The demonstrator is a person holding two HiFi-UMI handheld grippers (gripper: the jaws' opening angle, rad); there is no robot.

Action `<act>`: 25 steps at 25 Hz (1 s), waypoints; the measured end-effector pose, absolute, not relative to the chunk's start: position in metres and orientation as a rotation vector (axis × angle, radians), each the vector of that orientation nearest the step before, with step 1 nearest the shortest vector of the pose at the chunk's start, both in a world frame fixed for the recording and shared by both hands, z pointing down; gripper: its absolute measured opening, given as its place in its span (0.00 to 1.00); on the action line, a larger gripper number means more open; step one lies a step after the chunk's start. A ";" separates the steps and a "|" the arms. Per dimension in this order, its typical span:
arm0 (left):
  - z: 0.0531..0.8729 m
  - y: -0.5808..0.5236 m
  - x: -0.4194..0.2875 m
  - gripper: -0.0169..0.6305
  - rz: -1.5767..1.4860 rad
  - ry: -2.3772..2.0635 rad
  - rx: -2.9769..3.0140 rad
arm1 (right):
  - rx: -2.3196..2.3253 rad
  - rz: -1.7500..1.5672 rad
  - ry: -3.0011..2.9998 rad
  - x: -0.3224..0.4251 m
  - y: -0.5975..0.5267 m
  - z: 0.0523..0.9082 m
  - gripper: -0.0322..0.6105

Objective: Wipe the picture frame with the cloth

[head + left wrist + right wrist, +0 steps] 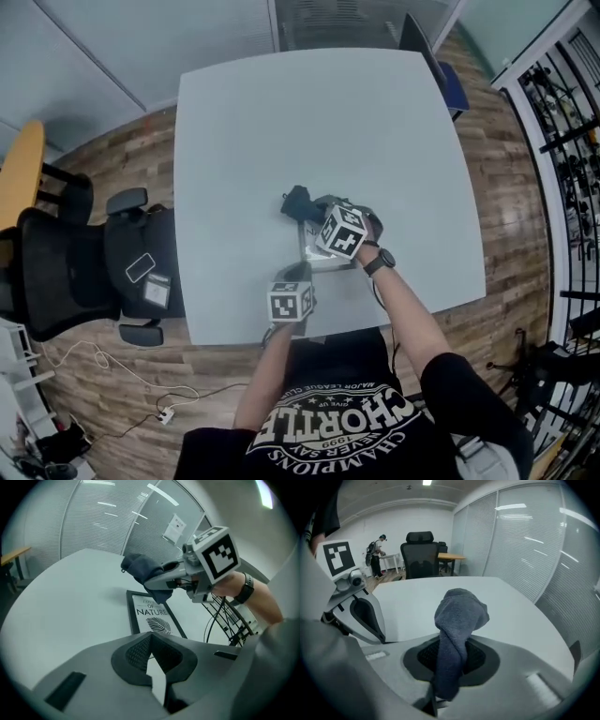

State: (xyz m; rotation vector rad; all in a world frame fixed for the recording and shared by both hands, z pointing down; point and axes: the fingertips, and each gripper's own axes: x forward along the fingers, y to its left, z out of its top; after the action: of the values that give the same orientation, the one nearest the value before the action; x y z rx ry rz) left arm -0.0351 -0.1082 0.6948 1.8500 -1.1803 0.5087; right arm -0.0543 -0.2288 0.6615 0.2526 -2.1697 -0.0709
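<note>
Pale worktop carries the picture frame flat. The right gripper, fingers clamped on the bunched cloth, hovers at its far end. The left gripper, fingers closed and empty, is probably steadying the near edge.

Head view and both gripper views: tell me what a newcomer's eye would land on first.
The dark blue cloth stands out, bunched and clamped in the right gripper over the black picture frame, which lies flat on the pale table near the person. The frame's print, a leaf under the word NATURE, draws the eye next. The left gripper, jaws together, points at the frame from the person's side.
</note>
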 end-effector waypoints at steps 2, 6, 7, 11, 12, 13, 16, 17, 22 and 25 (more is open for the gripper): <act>0.703 -0.105 -0.032 0.03 0.530 -1.162 1.835 | 0.184 -0.137 -2.111 -0.059 -0.235 0.677 0.16; 0.716 -0.100 -0.030 0.03 0.554 -1.138 1.797 | 0.079 -0.223 -2.034 -0.067 -0.247 0.699 0.16; 0.719 -0.099 -0.029 0.03 0.563 -1.137 1.792 | 0.051 -0.231 -2.022 -0.069 -0.248 0.703 0.16; 0.728 -0.097 -0.027 0.03 0.595 -1.138 1.766 | -0.034 -0.260 -1.959 -0.068 -0.247 0.719 0.16; 0.729 -0.096 -0.027 0.03 0.596 -1.140 1.762 | -0.045 -0.259 -1.956 -0.067 -0.247 0.721 0.16; 0.729 -0.097 -0.026 0.03 0.598 -1.143 1.760 | -0.052 -0.257 -1.957 -0.066 -0.248 0.721 0.16; 0.729 -0.098 -0.028 0.03 0.618 -1.161 1.760 | -0.071 -0.265 -1.950 -0.064 -0.248 0.722 0.16; 0.729 -0.099 -0.030 0.03 0.622 -1.166 1.754 | -0.076 -0.272 -1.941 -0.062 -0.248 0.723 0.16; 0.725 -0.098 -0.036 0.03 0.614 -1.175 1.714 | -0.059 -0.261 -1.899 -0.034 -0.250 0.725 0.16; 0.724 -0.100 -0.036 0.03 0.625 -1.193 1.713 | -0.023 -0.226 -1.887 -0.008 -0.255 0.724 0.16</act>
State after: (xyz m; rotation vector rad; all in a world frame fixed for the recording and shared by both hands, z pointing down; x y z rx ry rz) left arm -0.0356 -0.0996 0.7240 1.7133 -1.1930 0.6250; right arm -0.0083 -0.2555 0.7238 -0.0232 -1.8869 -0.2256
